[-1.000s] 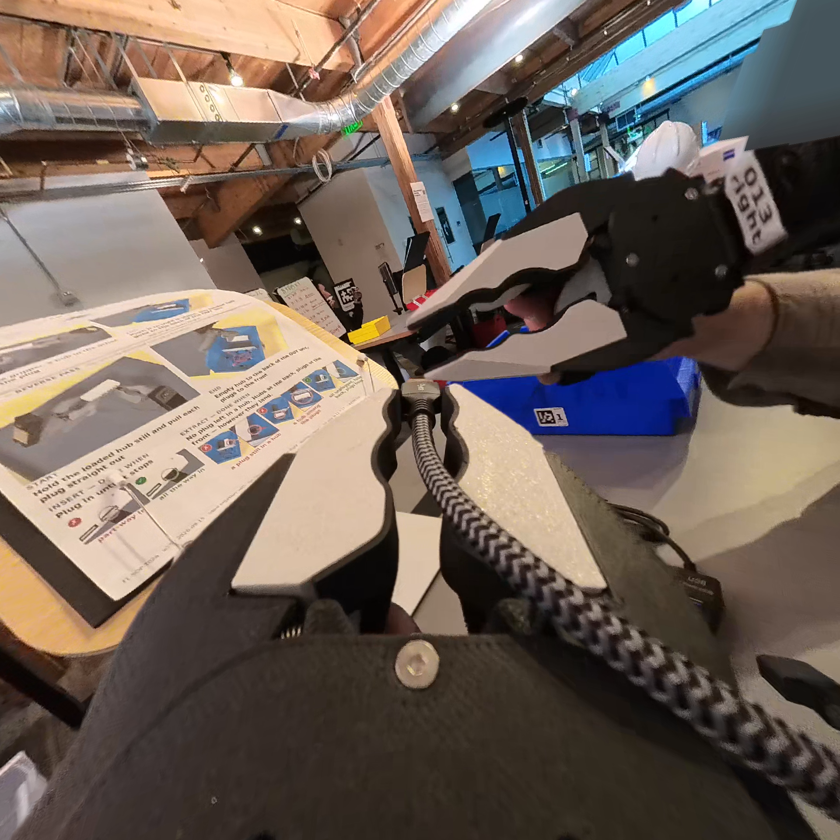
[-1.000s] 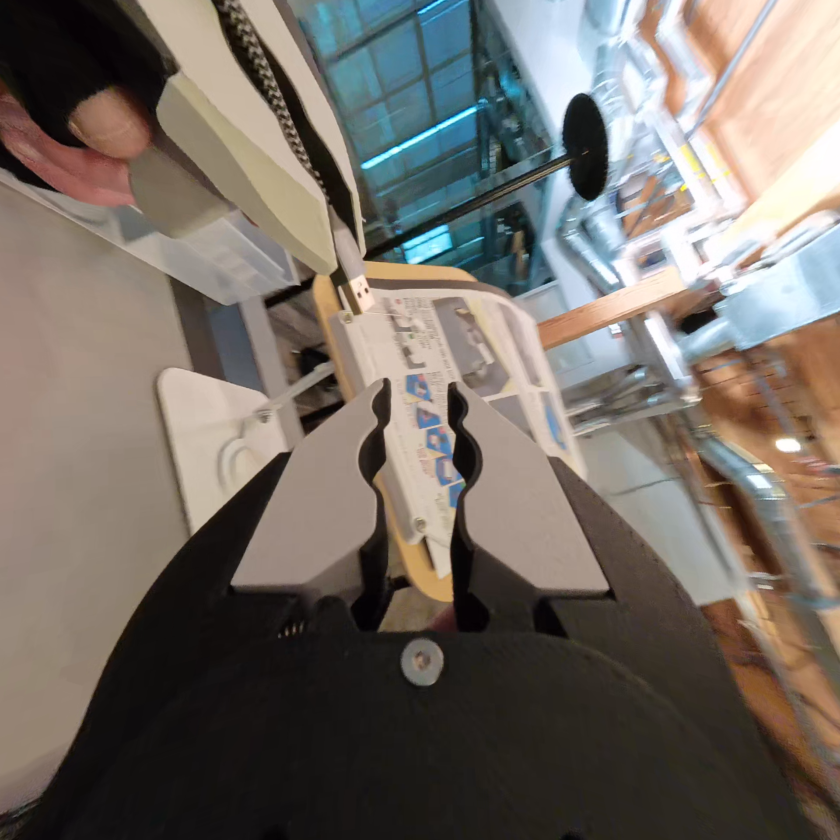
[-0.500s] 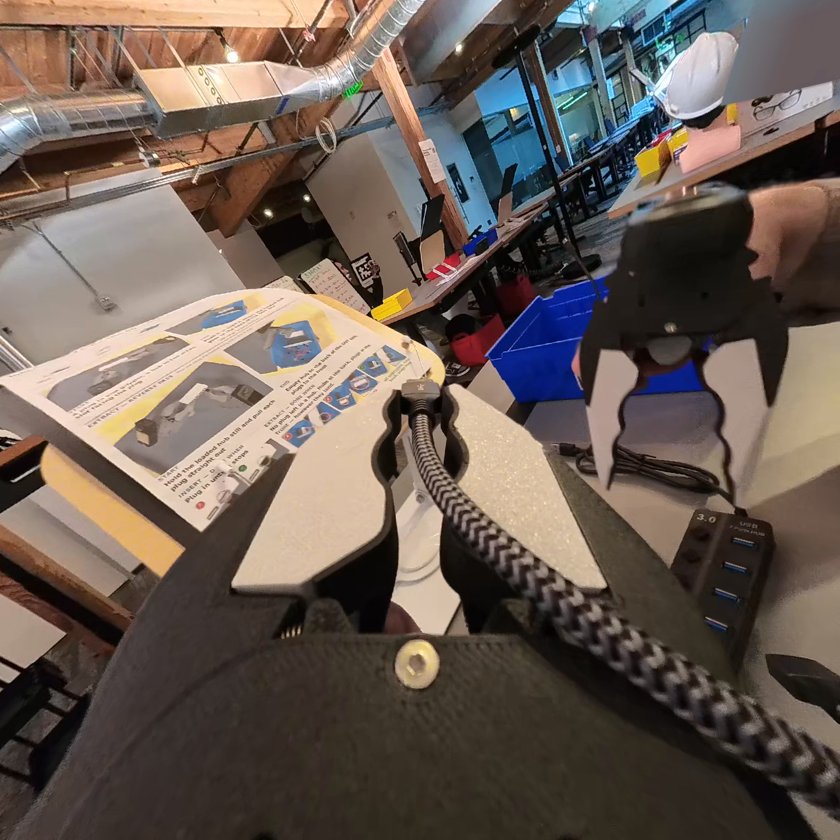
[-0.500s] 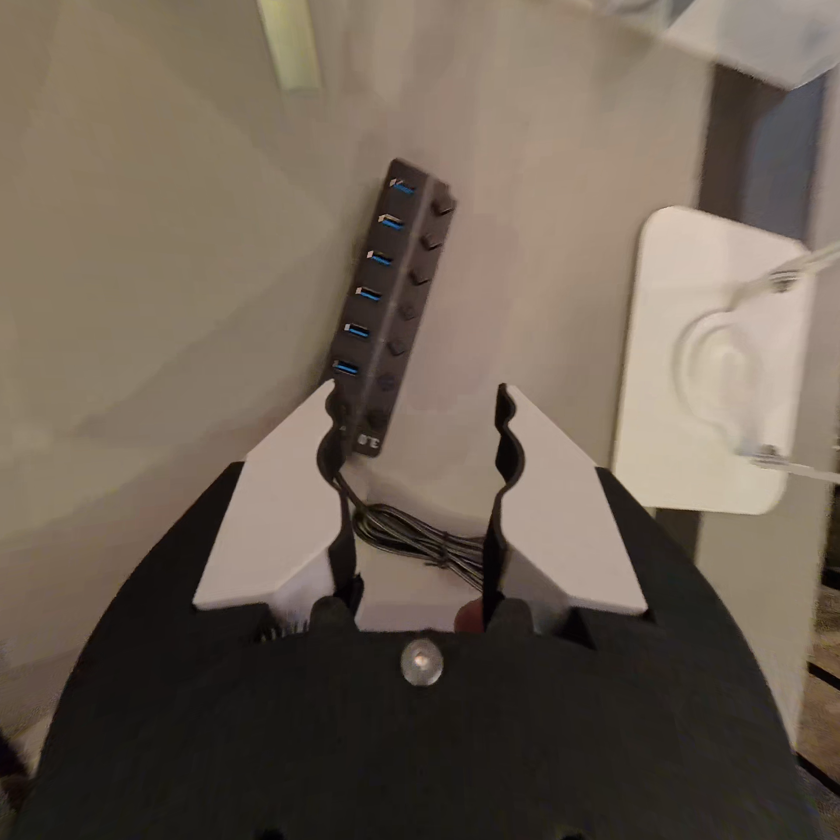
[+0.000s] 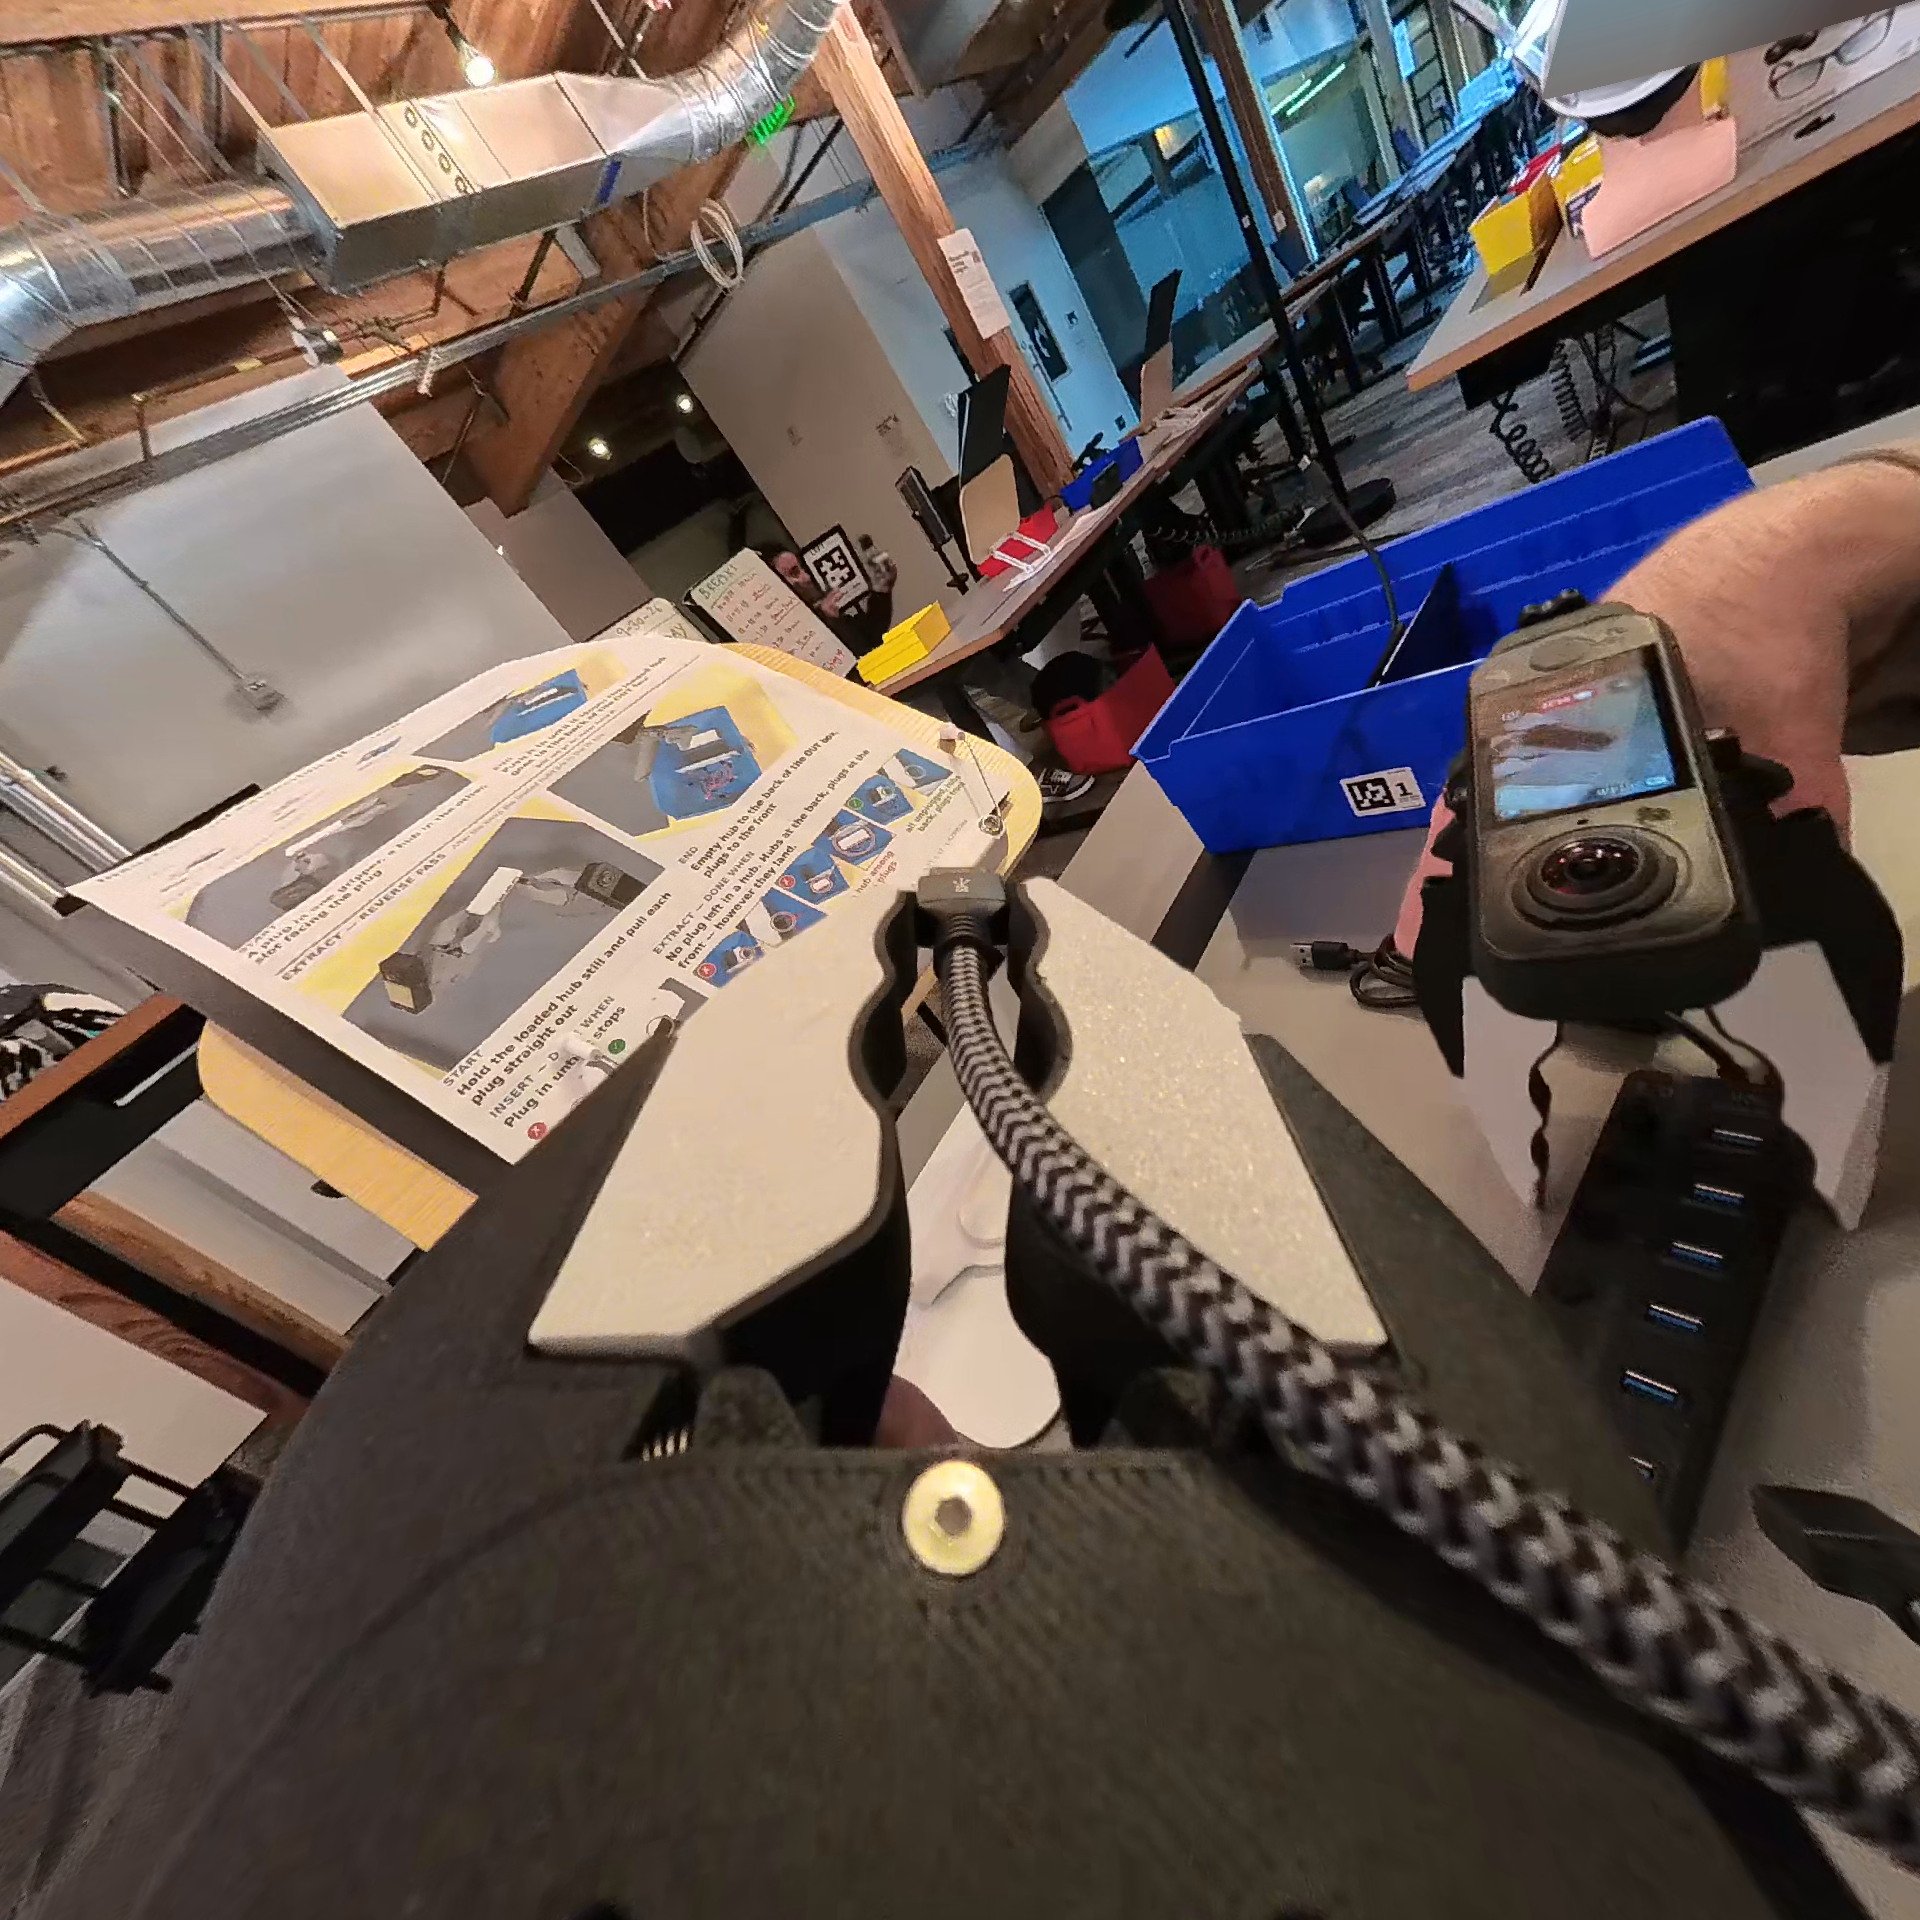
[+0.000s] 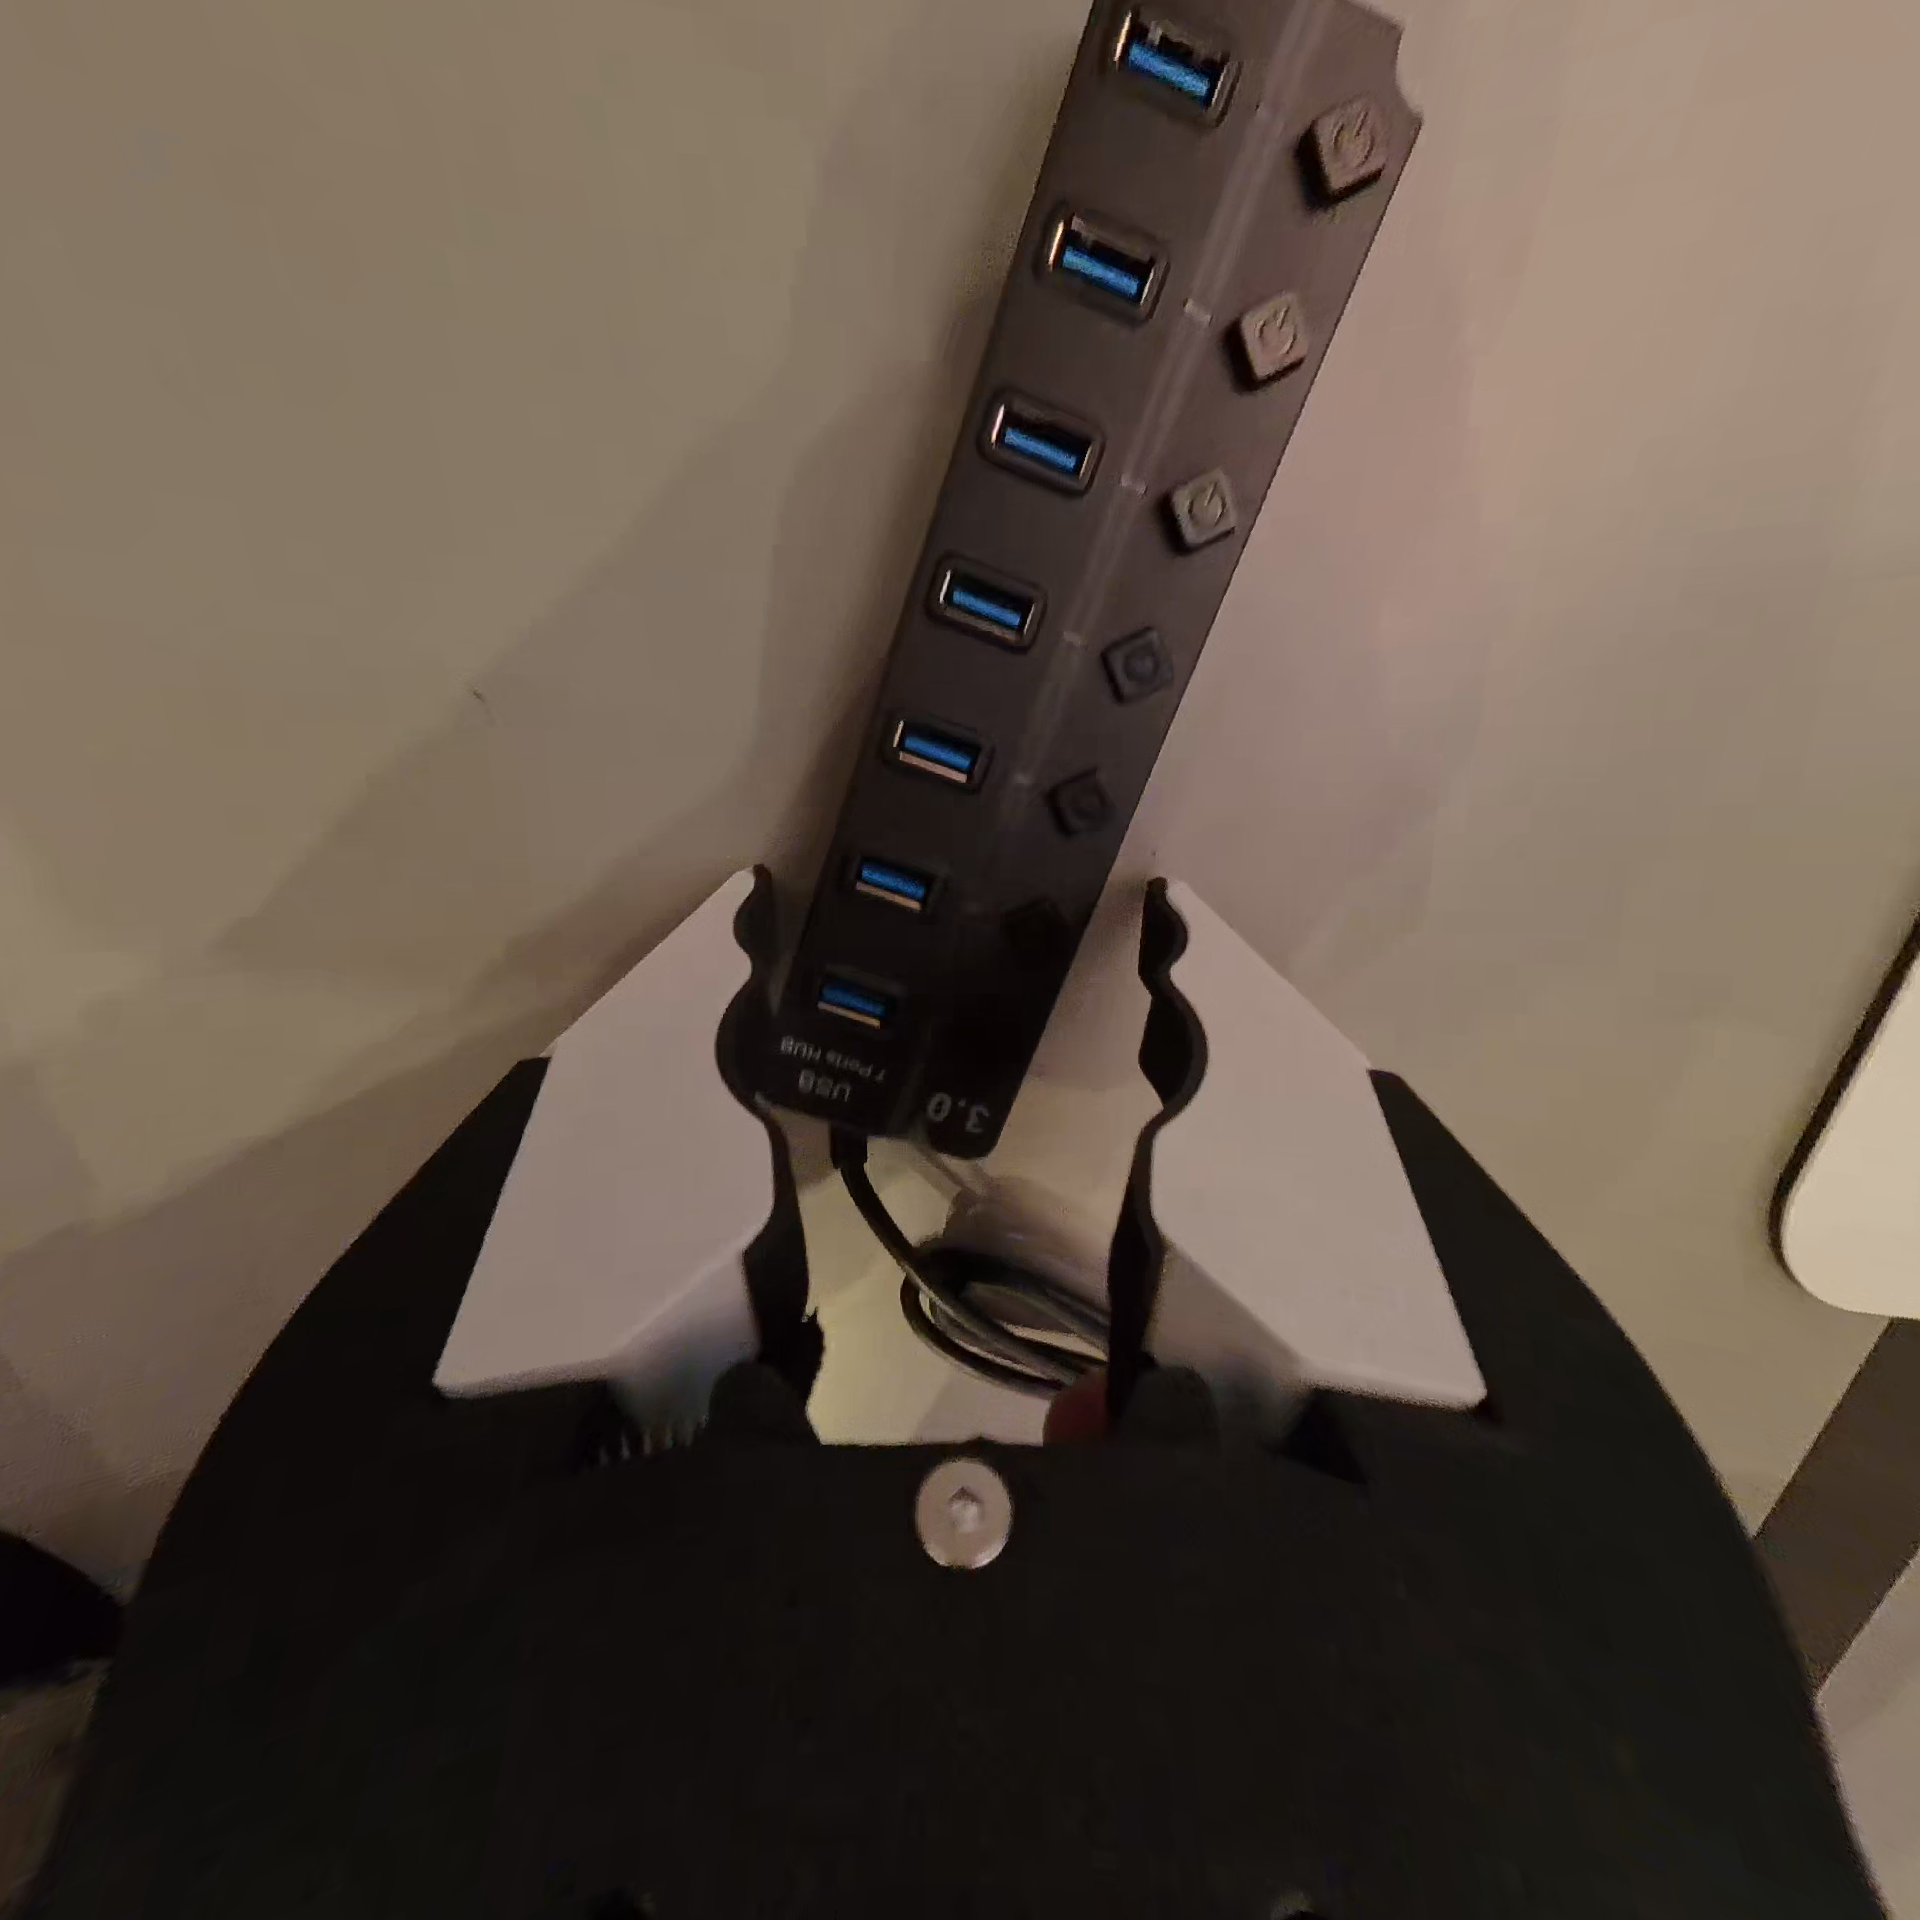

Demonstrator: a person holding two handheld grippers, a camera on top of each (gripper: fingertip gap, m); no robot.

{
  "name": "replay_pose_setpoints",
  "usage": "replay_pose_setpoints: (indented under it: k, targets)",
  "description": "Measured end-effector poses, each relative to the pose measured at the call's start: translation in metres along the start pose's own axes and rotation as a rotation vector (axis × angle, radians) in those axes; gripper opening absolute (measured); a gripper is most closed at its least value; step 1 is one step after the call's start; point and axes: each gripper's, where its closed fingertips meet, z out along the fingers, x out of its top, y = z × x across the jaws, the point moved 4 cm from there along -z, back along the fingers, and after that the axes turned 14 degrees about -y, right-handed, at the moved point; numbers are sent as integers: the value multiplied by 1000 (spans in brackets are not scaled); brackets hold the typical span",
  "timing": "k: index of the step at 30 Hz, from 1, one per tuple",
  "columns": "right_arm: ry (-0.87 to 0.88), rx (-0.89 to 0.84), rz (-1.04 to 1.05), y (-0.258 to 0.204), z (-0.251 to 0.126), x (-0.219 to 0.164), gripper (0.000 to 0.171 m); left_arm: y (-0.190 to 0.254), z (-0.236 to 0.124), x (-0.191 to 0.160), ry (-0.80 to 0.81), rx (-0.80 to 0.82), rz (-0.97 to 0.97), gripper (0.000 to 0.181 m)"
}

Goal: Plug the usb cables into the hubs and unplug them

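Your grey table carries everything, and the blue bin sits at its far edge in the left wrist view, beside the tilted instruction sheet that stands past the table's left edge. Next in size, the black hub lies flat on the table with a row of blue ports facing up, every one of them empty, its own thin lead coiled at the near end.

Your right gripper is spread wide, its jaws straddling the hub's near end without yet pinching it. Your left gripper is clenched on the braided cable, gripping just behind the plug, which is raised off the table and aimed away from the hub.

You look to be at the bracing step, before any insertion. Next, close the right jaws on the hub's sides to steady it, then swing the plug round, square it to a port and push straight in. Watch the plug's orientation; I can't tell it from here.
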Motion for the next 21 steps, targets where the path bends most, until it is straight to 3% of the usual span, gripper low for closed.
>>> replay_pose_setpoints:
  k: [3, 9, 14, 16, 21]
  targets:
    - [-76, 2, 4, -2, -1, -17, 76, 1, 1, -1, -8, -4, 5, 17]
    - [-135, 29, -2, -7, -2, -29, 52, 4, 4, -2, -19, -12, 15, 17]
    - [-78, 14, 7, -1, -7, -32, 52, 7, 5, -2, -26, -16, 27, 17]
    - [-78, 15, 26, 0, -10, -38, 69, 7, 5, -3, -28, -19, 27, 17]
    - [-149, 31, 57, 2, -5, -53, 60, 9, 7, -4, -35, -23, 33, 17]
